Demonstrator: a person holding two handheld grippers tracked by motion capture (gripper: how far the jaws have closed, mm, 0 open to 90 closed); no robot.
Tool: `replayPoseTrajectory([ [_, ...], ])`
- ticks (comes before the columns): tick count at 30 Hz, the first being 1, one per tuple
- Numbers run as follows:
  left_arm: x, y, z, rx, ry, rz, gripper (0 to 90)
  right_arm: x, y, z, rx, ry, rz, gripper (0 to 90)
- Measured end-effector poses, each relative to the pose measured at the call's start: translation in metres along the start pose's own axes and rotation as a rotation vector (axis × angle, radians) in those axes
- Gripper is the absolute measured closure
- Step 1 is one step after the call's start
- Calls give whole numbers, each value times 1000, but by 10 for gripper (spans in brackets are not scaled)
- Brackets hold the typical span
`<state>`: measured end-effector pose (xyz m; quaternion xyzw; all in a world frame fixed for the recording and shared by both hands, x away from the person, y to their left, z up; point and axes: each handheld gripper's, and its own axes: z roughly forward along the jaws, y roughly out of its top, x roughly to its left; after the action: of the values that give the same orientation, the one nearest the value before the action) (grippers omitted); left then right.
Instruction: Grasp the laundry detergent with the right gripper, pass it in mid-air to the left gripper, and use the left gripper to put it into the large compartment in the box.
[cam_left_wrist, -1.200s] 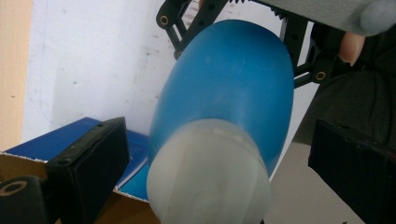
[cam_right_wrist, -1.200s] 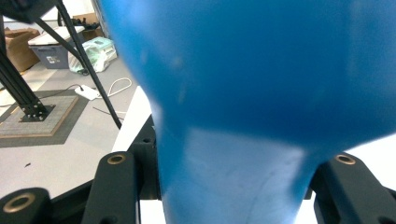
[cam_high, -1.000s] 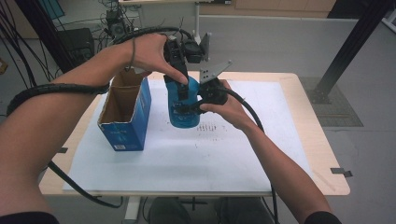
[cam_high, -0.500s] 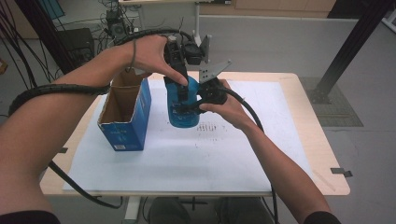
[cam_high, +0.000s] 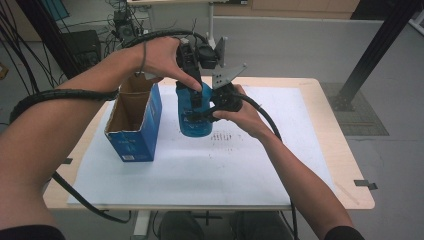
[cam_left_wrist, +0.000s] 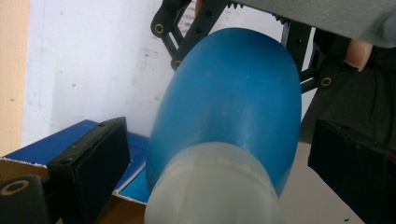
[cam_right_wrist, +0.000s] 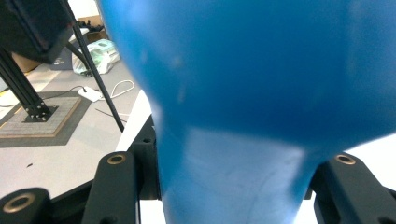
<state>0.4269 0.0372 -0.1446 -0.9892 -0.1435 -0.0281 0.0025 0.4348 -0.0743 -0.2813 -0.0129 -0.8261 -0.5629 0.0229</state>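
A blue bottle (cam_high: 194, 122) with a whitish cap (cam_left_wrist: 215, 186) stands upright on the white mat, just right of an open blue carton (cam_high: 134, 125). My right gripper (cam_high: 201, 112) comes in from the right and is shut on the bottle; in the right gripper view its jaws press the narrower part of the blue body (cam_right_wrist: 233, 172). My left gripper (cam_high: 192, 89) hangs over the bottle's top, pointing down. In the left gripper view its two pads (cam_left_wrist: 91, 161) flank the cap with a gap on each side, so it is open.
The white mat (cam_high: 210, 165) covers most of the wooden table (cam_high: 345, 165). The carton's top flaps stand open at the left. Cables trail from both grippers over the table's left and front edges. A black stand leg (cam_high: 372, 55) rises beyond the far right corner.
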Motion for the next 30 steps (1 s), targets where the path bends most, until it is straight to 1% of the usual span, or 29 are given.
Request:
replayPoseTrajectory([
  [8,0,0,0,0,-2,-1,60,-1,0,-1,1,-7,-4,455],
  [14,-2,1,-1,0,-4,2,61,0,1,-1,2,-2,-1,455],
  [16,-2,0,-1,-6,0,1,61,0,1,-2,1,-1,-3,455],
  [17,-2,0,-2,0,1,1,61,0,1,-2,1,-4,-5,455],
  [21,-2,0,-2,-8,2,1,62,0,2,-3,-1,-6,-3,455],
  [22,-2,0,-3,-9,4,8,62,0,2,-3,0,-6,-5,455],
  [25,-2,0,-4,-19,2,5,64,0,2,-3,2,-6,-5,455],
  [30,-3,1,-5,-16,6,6,65,0,2,-4,0,-10,-5,455],
])
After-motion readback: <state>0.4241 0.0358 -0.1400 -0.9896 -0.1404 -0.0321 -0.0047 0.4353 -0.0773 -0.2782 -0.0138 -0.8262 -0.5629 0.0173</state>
